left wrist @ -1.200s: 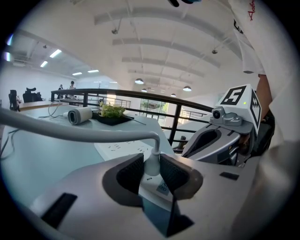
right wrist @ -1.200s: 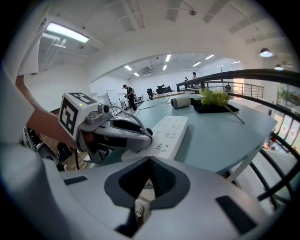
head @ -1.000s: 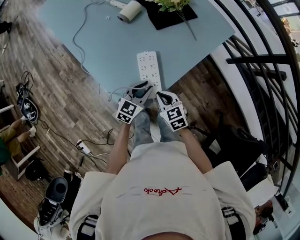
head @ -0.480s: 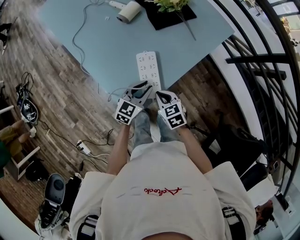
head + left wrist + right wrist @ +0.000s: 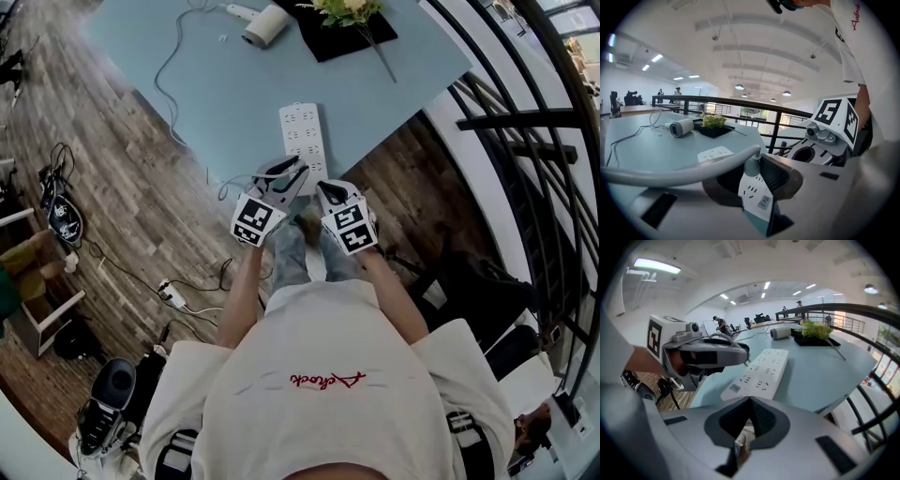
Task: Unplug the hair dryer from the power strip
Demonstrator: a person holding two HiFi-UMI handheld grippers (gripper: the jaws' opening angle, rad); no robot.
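I look down on a pale blue table [image 5: 412, 70]. The white power strip [image 5: 303, 134] lies flat near its near edge. My left gripper [image 5: 289, 174] hangs just off the strip's near end and my right gripper [image 5: 326, 192] sits close beside it. The hair dryer [image 5: 262, 25] lies at the far side, next to a black tray [image 5: 323, 39] with a green plant [image 5: 347, 7]. Its grey cord [image 5: 157, 86] loops across the table towards my left gripper. The plug is too small to make out.
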